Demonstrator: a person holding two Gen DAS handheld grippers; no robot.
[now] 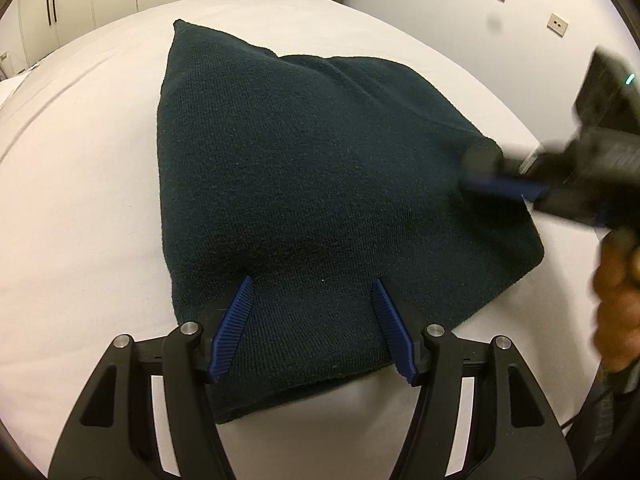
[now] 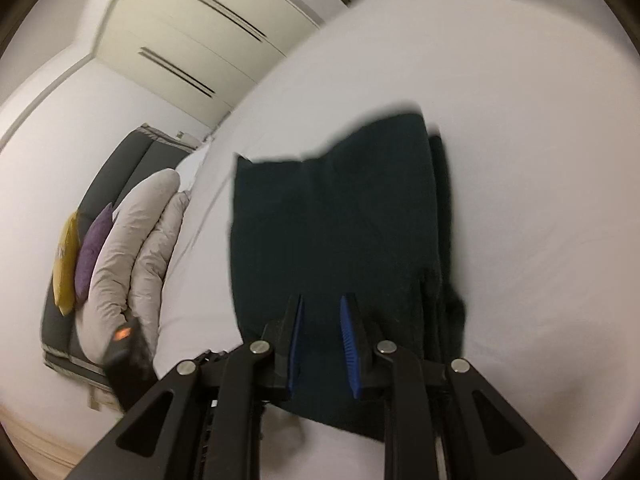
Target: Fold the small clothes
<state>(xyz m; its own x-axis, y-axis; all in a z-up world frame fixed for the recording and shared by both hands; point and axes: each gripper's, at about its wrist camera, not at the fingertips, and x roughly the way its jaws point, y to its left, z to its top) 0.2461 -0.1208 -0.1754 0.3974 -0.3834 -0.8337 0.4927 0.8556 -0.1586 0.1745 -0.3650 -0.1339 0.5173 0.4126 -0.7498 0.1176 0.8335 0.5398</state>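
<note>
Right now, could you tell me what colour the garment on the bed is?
Very dark green garment, clearest in left wrist view.

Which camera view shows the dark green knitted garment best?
The left wrist view: the dark green knitted garment is sharp there, its whole outline visible on the white bed sheet. The right wrist view shows it blurred, partly hidden behind gripper fingers.

The knit garment (image 1: 304,168) is dark green, perhaps near black, on a white sheet (image 1: 80,208), with blue ribbed pads (image 1: 234,328) on black grippers, and yellow (image 2: 66,256) and purple (image 2: 94,248) cushions.
</note>
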